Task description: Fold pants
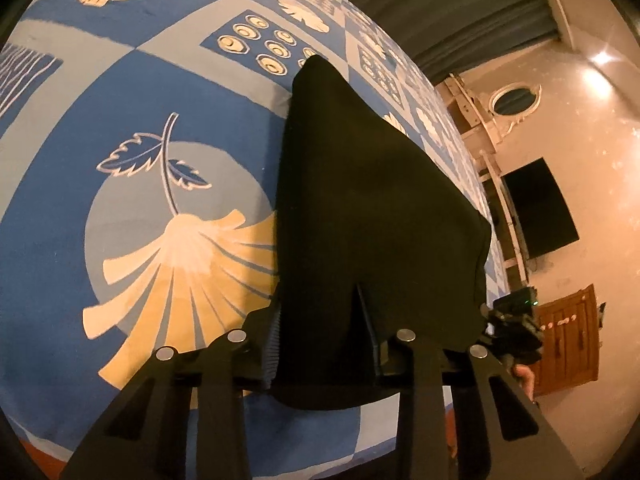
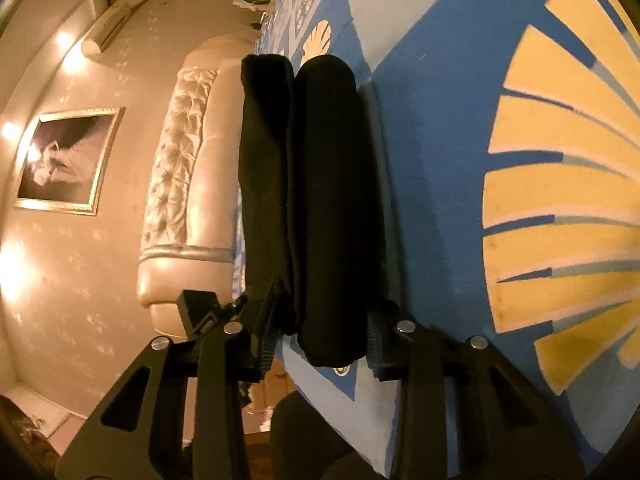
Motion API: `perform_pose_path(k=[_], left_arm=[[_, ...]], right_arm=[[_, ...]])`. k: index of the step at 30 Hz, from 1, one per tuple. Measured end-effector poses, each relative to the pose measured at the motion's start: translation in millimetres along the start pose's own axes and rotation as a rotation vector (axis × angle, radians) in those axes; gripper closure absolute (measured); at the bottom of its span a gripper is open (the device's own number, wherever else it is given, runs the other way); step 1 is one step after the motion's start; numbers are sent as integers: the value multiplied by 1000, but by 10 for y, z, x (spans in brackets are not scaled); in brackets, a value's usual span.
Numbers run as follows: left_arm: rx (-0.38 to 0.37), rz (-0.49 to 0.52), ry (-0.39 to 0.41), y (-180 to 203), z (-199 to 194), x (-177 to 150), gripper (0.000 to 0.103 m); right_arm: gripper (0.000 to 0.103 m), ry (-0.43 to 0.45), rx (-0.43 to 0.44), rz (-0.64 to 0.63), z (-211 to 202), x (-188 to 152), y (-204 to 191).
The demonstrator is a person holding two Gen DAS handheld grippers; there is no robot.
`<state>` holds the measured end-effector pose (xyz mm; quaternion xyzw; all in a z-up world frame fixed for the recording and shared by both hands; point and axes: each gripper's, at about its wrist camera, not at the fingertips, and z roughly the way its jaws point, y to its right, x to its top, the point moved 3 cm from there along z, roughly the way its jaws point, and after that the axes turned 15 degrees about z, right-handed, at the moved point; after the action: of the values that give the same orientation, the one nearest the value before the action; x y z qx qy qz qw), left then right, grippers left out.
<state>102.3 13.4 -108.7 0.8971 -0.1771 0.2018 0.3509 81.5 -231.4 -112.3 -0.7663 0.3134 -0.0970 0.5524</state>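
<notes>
Left gripper (image 1: 324,344) clamped on the near end of black pants (image 1: 372,208), jaws narrowed with dark cloth bunched thick between them, one ridged pad (image 1: 273,344) showing at the cloth's left edge. Fabric rising from that grip in a broad, tapering sheet, lifted at the near end, far point meeting a blue bedspread (image 1: 80,200) printed with cream fan shapes, leaves and checkered squares. Part of the other gripper (image 1: 516,320) visible just beyond the cloth's right edge, a fingertip of the person's hand (image 1: 524,376) below it.

Right gripper (image 2: 324,340) likewise closed on the pants (image 2: 320,200), folded here into two long dark rolls side by side, both caught between the ridged pads (image 2: 267,346). Rolls stretching away from the jaws along the bedspread's (image 2: 440,160) edge, right roll lying against the blue cover, left roll toward the bed's side.

Past the bed in the left wrist view: pale wall, dark wall-mounted screen (image 1: 540,208), oval mirror (image 1: 514,98), wooden cabinet (image 1: 568,340), grey curtain (image 1: 460,4) at top. In the right wrist view: tufted cream headboard (image 2: 176,184), framed picture (image 2: 66,160) on a patterned wall, bright spots of lamplight beside it. Warm, dim light throughout.
</notes>
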Motion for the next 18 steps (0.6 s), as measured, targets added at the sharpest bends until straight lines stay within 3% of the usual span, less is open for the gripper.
perform_pose_path(k=[5,13,18], left_arm=[[13,-14,-2,16,-56,-8,72],[-6,4,1,-31,-31,-50,70],[-33,-58,0,-119,-13,-82,60]], right_arm=[[69,-1,26,-22,-30,-50,-149],[68,-1,1,-9,8,-6,5],[66,2,23,2,0,-4,13]])
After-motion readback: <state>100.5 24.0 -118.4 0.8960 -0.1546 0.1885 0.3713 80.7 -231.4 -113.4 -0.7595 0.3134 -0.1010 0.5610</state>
